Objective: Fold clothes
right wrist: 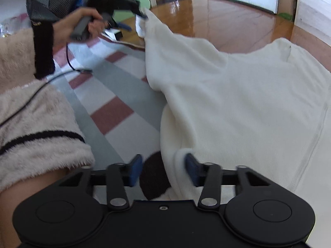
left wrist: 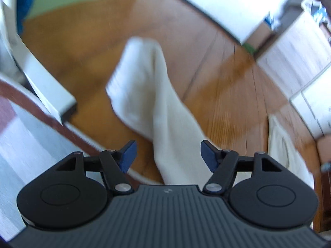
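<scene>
A white fleece sweater lies spread over a checked mat and the wooden floor. One sleeve rises from it and runs between the jaws of my left gripper. Those blue pads stand apart, not pressing the cloth. In the right wrist view a hand holds the left gripper at the raised sleeve end. My right gripper is open at the sweater's near hem. The hem touches its right pad. A dark round patch shows between the pads.
A fuzzy beige sleeve with a black stripe fills the left of the right wrist view, and a black cable crosses it. A white box stands on the floor at left. White doors and pale cabinets line the far side.
</scene>
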### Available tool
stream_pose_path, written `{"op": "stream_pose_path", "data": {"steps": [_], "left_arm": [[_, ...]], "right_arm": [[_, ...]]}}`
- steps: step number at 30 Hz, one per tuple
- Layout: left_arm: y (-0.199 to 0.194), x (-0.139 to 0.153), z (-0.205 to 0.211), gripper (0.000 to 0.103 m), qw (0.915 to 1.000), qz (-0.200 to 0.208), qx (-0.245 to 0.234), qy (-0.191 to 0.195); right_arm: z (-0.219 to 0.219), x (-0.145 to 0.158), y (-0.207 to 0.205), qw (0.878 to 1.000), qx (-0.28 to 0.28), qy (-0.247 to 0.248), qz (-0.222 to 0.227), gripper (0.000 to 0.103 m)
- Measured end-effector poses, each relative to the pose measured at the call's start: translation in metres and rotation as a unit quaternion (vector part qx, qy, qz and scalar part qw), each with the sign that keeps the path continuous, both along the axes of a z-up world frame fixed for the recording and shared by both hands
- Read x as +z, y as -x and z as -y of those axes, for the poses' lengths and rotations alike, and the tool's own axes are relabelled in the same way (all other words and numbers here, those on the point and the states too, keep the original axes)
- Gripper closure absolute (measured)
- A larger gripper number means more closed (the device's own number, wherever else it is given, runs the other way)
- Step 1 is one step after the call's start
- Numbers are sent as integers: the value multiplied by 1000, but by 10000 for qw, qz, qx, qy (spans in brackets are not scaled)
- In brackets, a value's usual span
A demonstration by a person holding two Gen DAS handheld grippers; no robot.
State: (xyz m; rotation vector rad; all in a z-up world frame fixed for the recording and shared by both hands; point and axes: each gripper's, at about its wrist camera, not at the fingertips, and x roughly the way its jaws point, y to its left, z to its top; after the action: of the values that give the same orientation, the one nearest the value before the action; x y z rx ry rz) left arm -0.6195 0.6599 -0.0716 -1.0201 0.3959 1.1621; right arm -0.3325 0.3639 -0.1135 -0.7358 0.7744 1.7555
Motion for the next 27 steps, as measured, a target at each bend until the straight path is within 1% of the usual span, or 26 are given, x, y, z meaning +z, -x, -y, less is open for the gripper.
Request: {"op": "stream_pose_path", "data": {"steps": [2, 5, 6, 7, 8, 9, 10, 11, 13, 14, 15, 16, 17, 18, 20, 21, 22, 24, 25, 26, 27], "left_arm": [[-7, -9, -10, 34, 9998, 39, -107, 147], [-17, -20, -33, 32, 9995, -101, -29, 309], [-18, -18, -39, 32, 9995, -95, -34, 292], [-19, -14, -44, 41, 9996, -68, -66, 259], [-25, -9, -47, 70, 9995, -161, -271, 84], [-34, -3, -48, 85, 9980, -301, -543, -147], [-42, 1, -49, 96, 9965, -387, -698, -263], [-51, 4, -49, 98, 9951, -451, -809, -335], [-57, 20, -52, 100, 9950, -227, -796, -559], [-53, 34, -49, 100, 9936, 59, -732, -864], [-46, 51, -45, 100, 9893, 402, -652, -1238], [-36, 69, -39, 100, 9818, 785, -548, -1640], [-23, 82, -31, 100, 9717, 1170, -451, -2003], [-12, 86, -28, 100, 9669, 1351, -345, -2137], [9, 87, -23, 100, 9620, 1556, -123, -2243], [17, 79, -24, 100, 9663, 1453, -17, -2123], [23, 68, -27, 99, 9728, 1269, 86, -1935], [32, 33, -34, 98, 9907, 611, 348, -1164], [35, 15, -37, 98, 9955, 349, 411, -784], [37, -2, -39, 98, 9981, 121, 447, -418], [39, -14, -37, 98, 9987, -36, 467, -217]], "right_arm": [[-7, -3, 3, 10000, 30, 6, 39, 67], [-15, -1, 8, 9999, 116, -76, 24, 68], [-16, 2, 10, 9997, 186, -135, -3, 68], [-17, 5, 12, 9995, 270, -185, -12, 68], [-19, 6, 15, 9991, 352, -215, 22, 68], [-21, 6, 19, 9988, 414, -231, 110, 68], [-25, 3, 21, 9986, 421, -215, 234, 68], [-29, -1, 22, 9984, 391, -179, 367, 68], [-37, -14, 22, 9981, 285, -15, 543, 68], [-40, -21, 22, 9978, 225, 80, 617, 68], [-41, -25, 21, 9978, 184, 94, 635, 69], [-37, -24, 20, 9982, 217, -62, 548, 81], [-31, -20, 21, 9984, 291, -230, 423, 99], [-25, -16, 22, 9983, 357, -335, 307, 102], [-19, -14, 25, 9981, 371, -385, 298, 103], [-18, -15, 24, 9982, 388, -376, 263, 103], [-17, -17, 22, 9987, 371, -306, 158, 103], [-19, -22, 17, 9994, 307, -79, -118, 103], [-18, -25, 16, 9993, 317, 12, -180, 103], [-18, -28, 15, 9991, 326, 102, -243, 103], [-17, -30, 16, 9989, 358, 163, -245, 103]]}}
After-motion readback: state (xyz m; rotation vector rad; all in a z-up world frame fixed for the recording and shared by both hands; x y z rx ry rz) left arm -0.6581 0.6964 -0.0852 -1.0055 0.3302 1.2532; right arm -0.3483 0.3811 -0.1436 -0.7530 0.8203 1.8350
